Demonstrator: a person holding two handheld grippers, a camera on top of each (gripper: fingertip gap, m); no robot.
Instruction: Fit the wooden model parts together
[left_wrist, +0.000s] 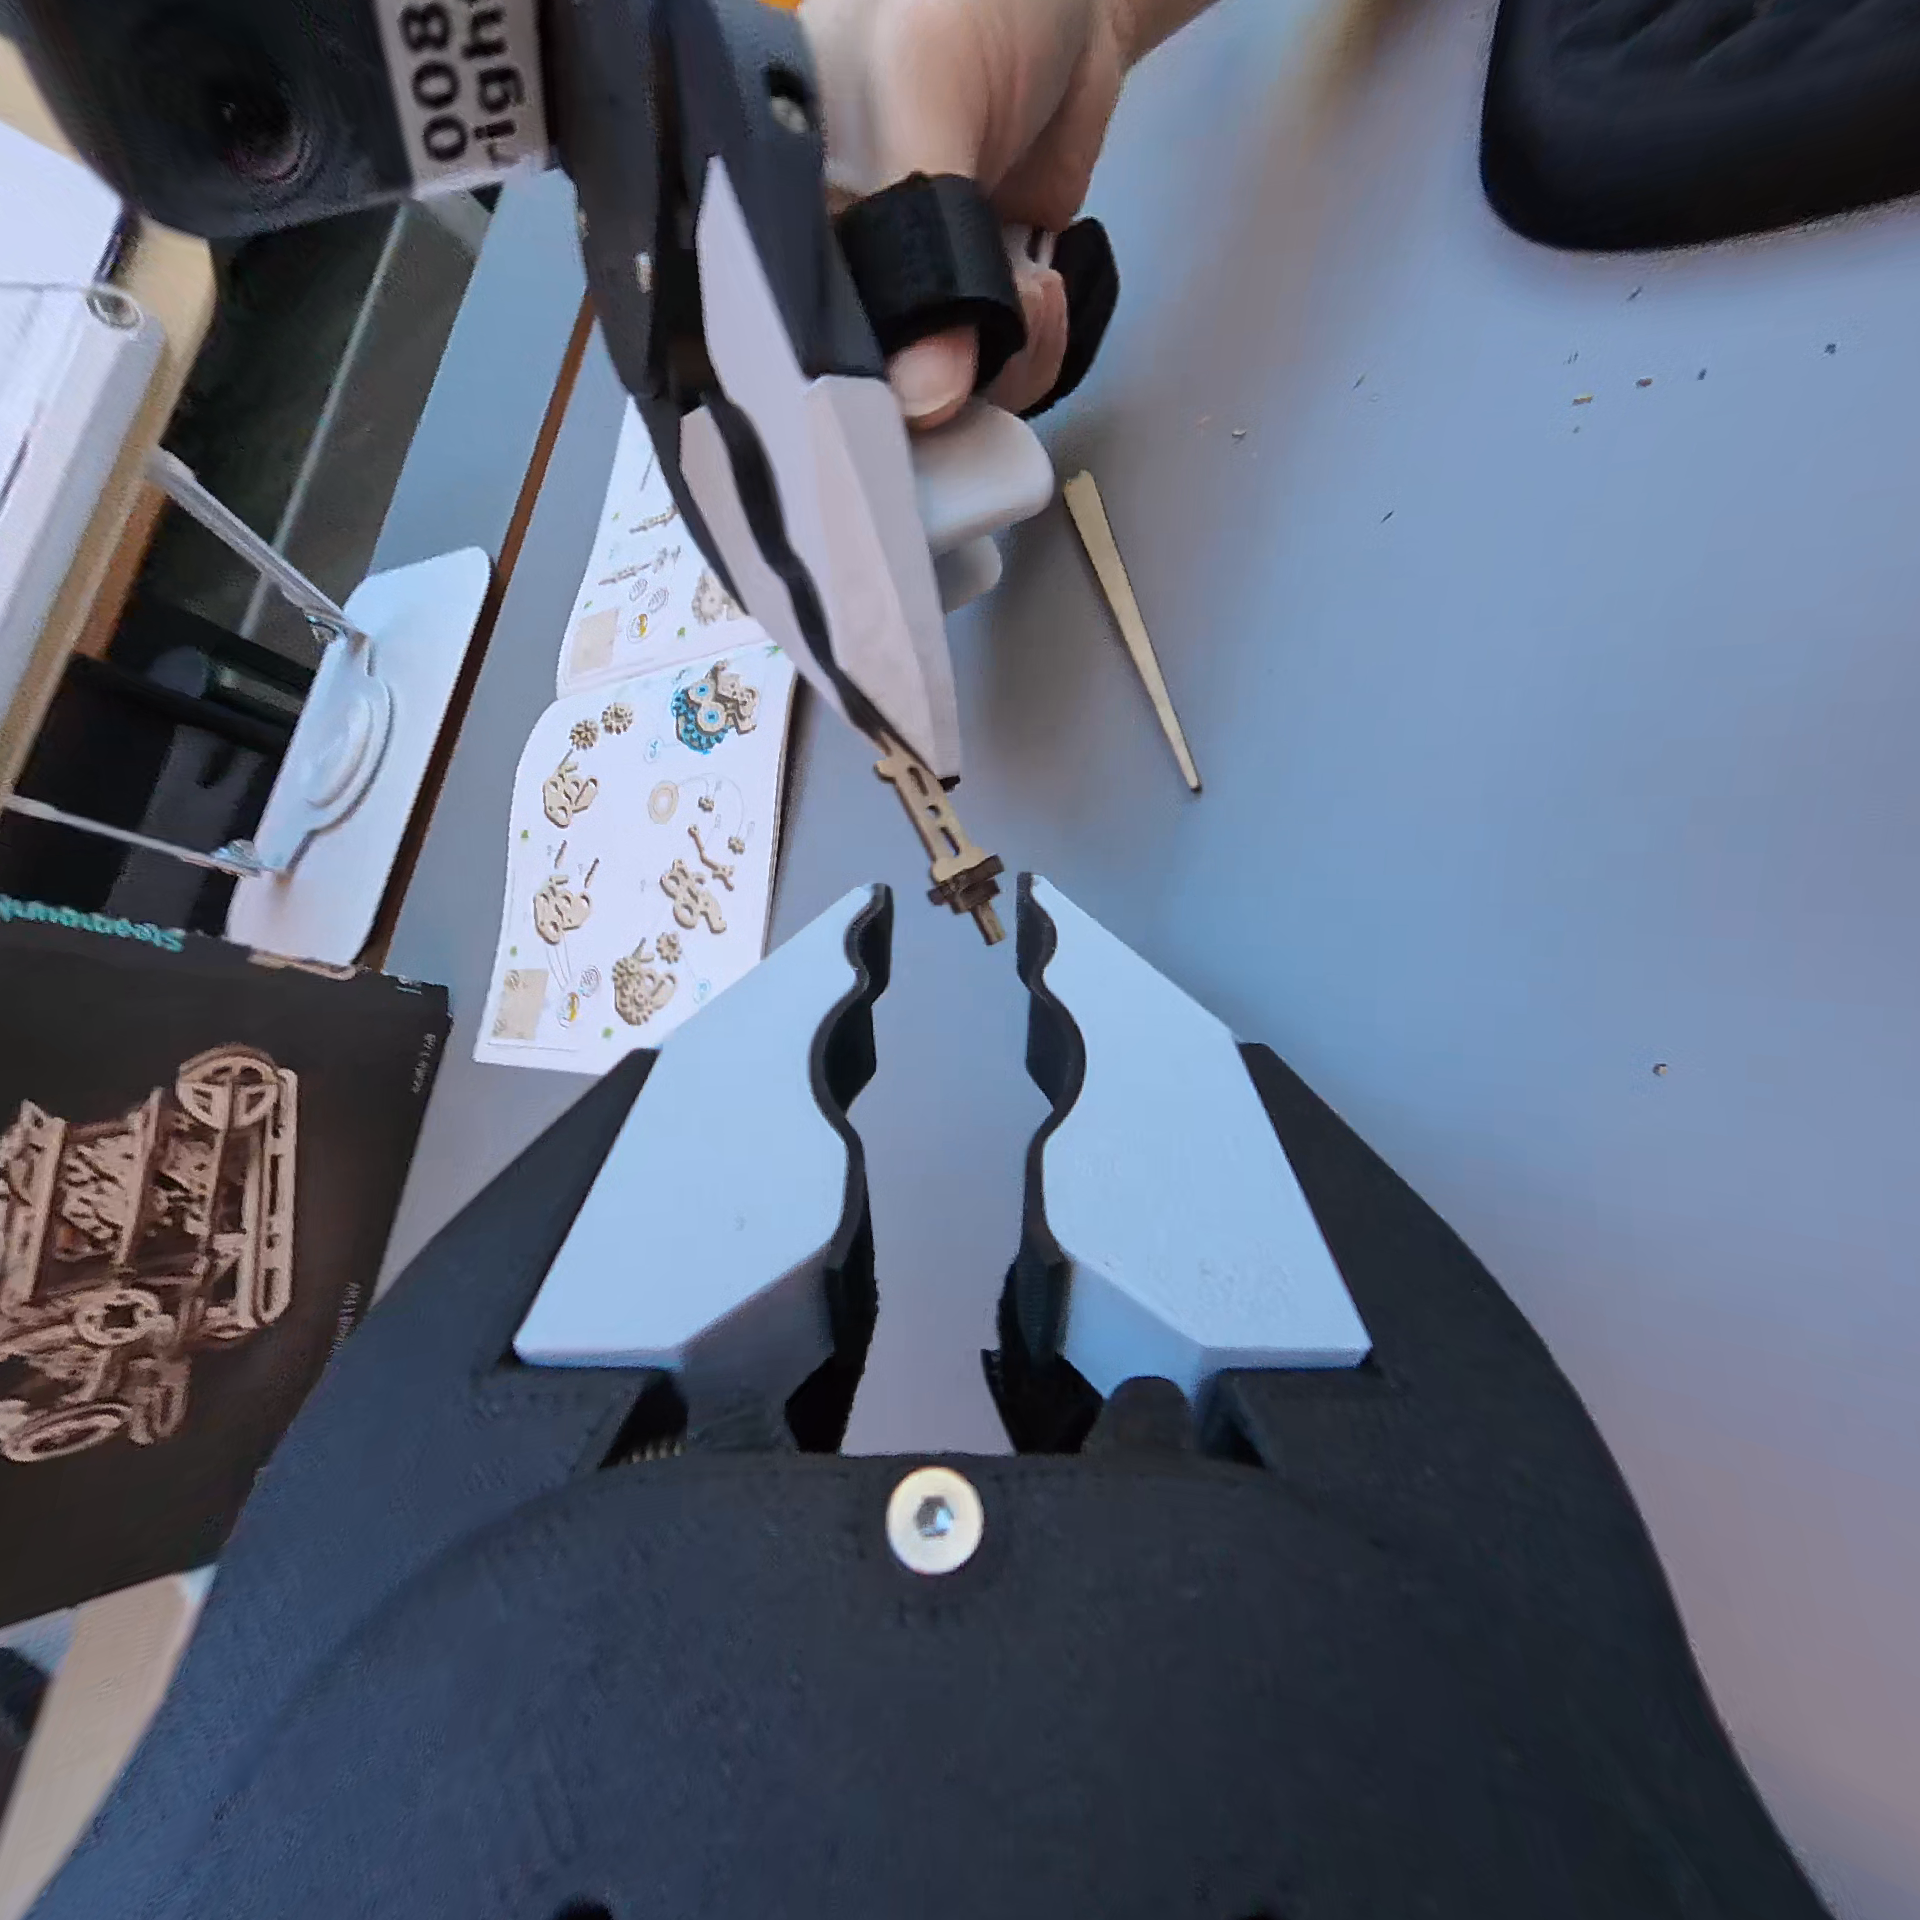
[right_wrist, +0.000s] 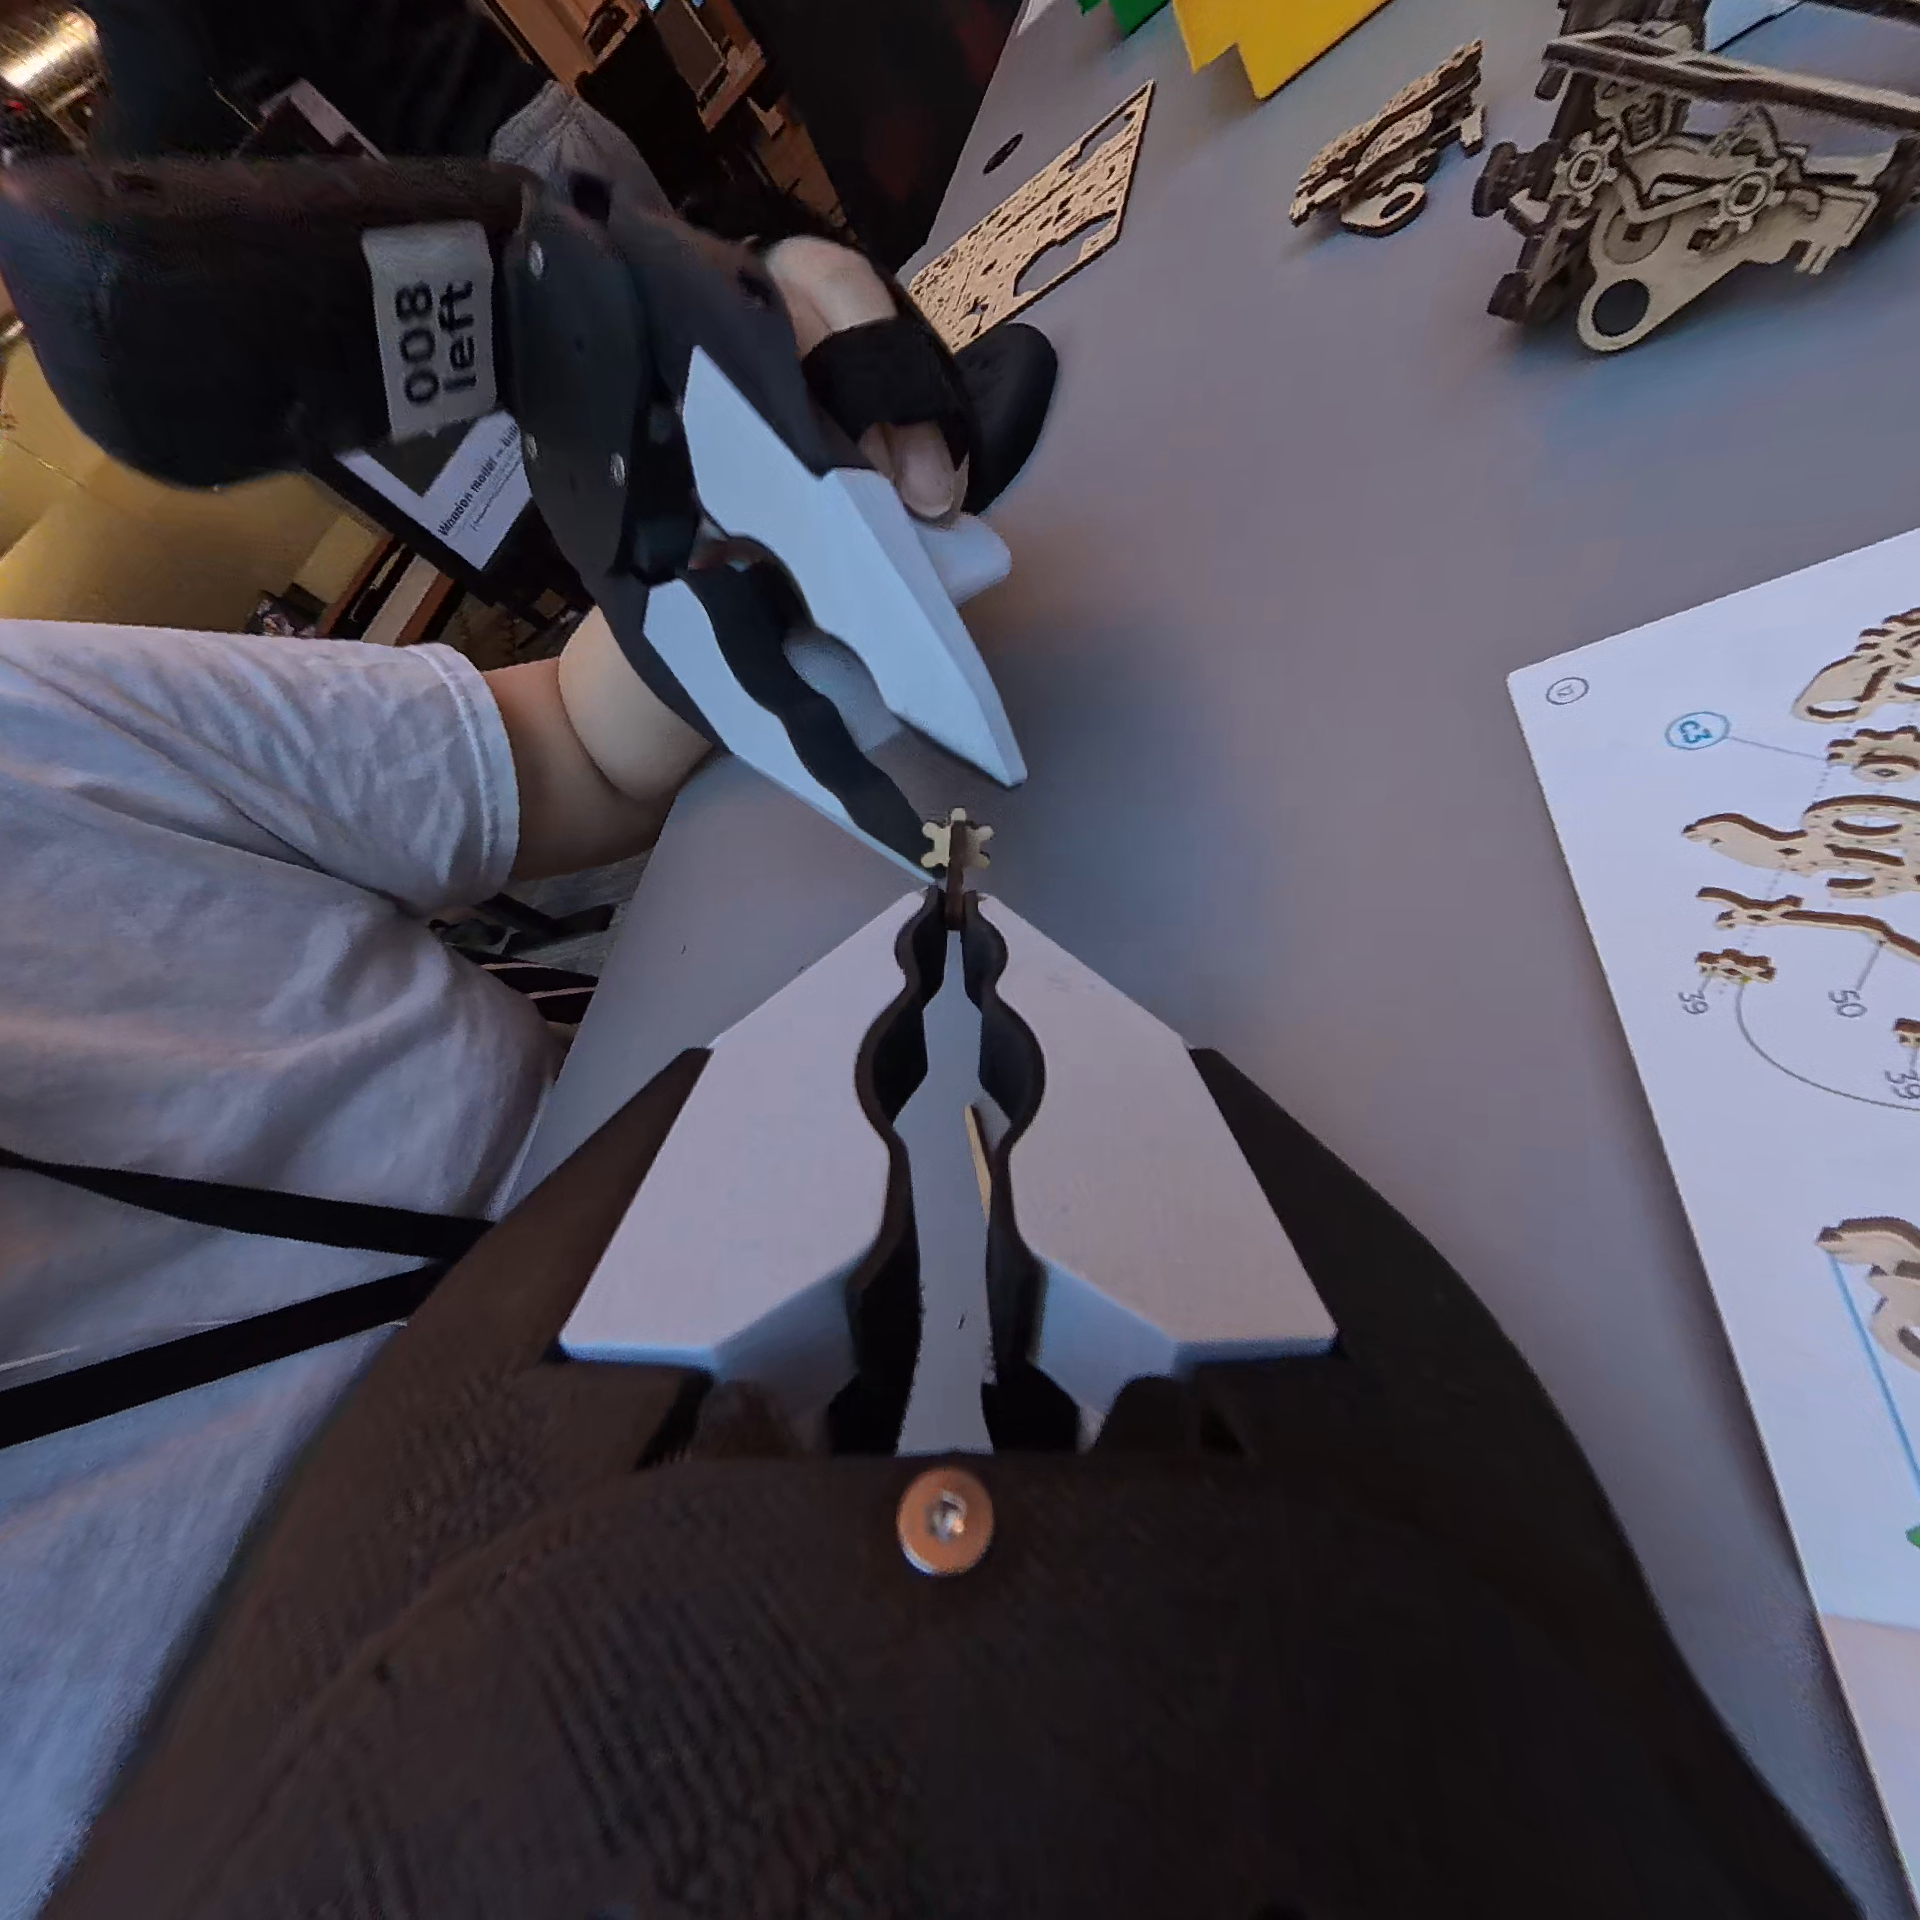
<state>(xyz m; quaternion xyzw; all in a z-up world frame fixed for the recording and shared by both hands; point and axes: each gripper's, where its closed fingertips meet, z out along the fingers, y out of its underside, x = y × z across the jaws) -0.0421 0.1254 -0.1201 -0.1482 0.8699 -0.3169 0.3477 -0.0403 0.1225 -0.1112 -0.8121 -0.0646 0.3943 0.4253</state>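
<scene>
My right gripper (right_wrist: 954, 906) is shut on a thin slotted wooden strip (left_wrist: 928, 816). A small wooden gear (left_wrist: 966, 889) sits near the strip's free end. In the right wrist view the gear (right_wrist: 956, 840) shows just past my fingertips. My left gripper (left_wrist: 956, 896) is open and empty. Its tips stand on either side of the strip's gear end and do not touch it. In the right wrist view the left gripper (right_wrist: 975, 823) comes in from the upper left. In the left wrist view the right gripper (left_wrist: 935, 767) comes down from above. Both are held above the grey table (left_wrist: 1455, 831).
An instruction sheet (left_wrist: 644, 831) lies to the left and also shows in the right wrist view (right_wrist: 1766, 1039). A black kit box (left_wrist: 156, 1247) and a white stand base (left_wrist: 353, 748) are near it. A pointed wooden stick (left_wrist: 1132, 634) lies beyond. A built wooden model (right_wrist: 1683, 208) and a punched wooden sheet (right_wrist: 1039, 208) stand farther off. Both grippers' tips are close together, under 4 cm apart.
</scene>
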